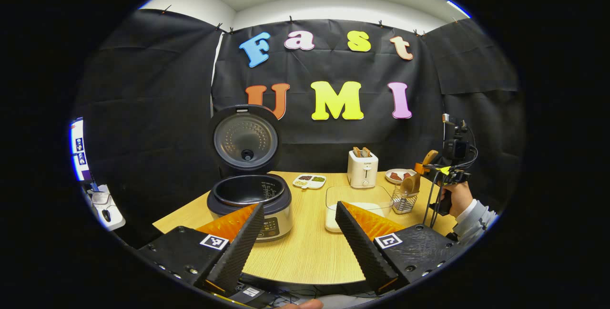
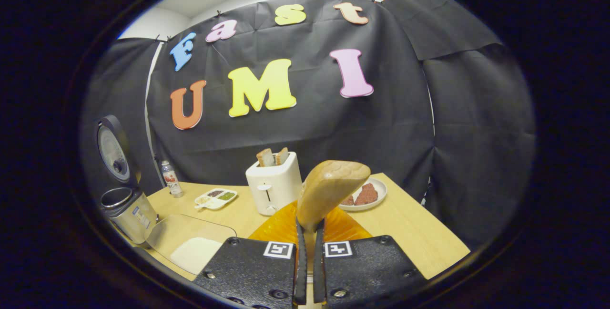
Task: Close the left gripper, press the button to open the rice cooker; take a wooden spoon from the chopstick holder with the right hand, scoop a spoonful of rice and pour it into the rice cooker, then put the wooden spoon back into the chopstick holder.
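Pinching the spoon [image 2: 333, 182] low center of the right gripper view, right gripper [image 2: 309, 232] jaws clamp its stiff, light, likely slick handle, bowl up; left gripper [image 1: 298, 223] jaws spread before the open cooker [image 1: 249, 199], center-left.

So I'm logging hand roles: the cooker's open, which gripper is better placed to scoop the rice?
Right. The right gripper is shut on the wooden spoon, near the rice container. The left gripper is open, holding nothing.

Rice cooker [image 1: 249, 199] left of rice container [image 1: 357, 201]; toaster [image 1: 362, 169] behind.
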`<state>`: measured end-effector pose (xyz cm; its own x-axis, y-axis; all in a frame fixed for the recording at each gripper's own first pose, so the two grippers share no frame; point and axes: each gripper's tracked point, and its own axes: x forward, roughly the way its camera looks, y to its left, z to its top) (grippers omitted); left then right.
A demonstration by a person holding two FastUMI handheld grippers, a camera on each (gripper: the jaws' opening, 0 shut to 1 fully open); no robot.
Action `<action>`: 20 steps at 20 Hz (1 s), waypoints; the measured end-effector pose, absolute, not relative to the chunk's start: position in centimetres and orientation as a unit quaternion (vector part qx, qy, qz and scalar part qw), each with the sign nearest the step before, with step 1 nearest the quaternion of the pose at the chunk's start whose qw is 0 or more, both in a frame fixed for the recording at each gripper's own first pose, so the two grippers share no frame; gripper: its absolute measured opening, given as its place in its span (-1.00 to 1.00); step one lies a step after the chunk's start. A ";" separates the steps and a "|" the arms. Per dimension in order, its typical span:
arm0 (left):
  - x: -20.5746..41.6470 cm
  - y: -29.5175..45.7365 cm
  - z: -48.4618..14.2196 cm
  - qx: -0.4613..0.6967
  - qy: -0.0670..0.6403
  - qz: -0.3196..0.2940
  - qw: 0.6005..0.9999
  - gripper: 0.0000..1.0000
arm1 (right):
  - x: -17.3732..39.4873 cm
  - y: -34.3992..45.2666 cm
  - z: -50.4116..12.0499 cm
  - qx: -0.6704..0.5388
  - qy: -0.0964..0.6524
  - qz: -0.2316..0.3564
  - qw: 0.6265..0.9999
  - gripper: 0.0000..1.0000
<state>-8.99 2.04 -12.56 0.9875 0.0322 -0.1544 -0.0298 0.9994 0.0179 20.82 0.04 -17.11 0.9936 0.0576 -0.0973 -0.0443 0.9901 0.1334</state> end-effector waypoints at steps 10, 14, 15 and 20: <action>-10.2 3.0 -11.3 -0.007 0.048 0.009 0.999 0.92 | 17.2 8.1 -11.4 0.050 0.020 0.099 0.994 -0.79; -10.8 3.7 -11.1 -0.009 0.039 0.009 0.999 0.92 | 17.1 12.1 -11.9 0.040 0.028 0.127 0.991 -0.79; -10.9 3.6 -11.0 -0.011 0.035 0.003 0.999 0.92 | 17.3 12.9 -12.4 0.040 0.033 0.129 0.990 -0.79; -11.1 4.7 -11.3 -0.021 0.027 0.005 0.999 0.92 | 18.5 16.3 -16.6 0.027 0.077 0.138 0.987 -0.80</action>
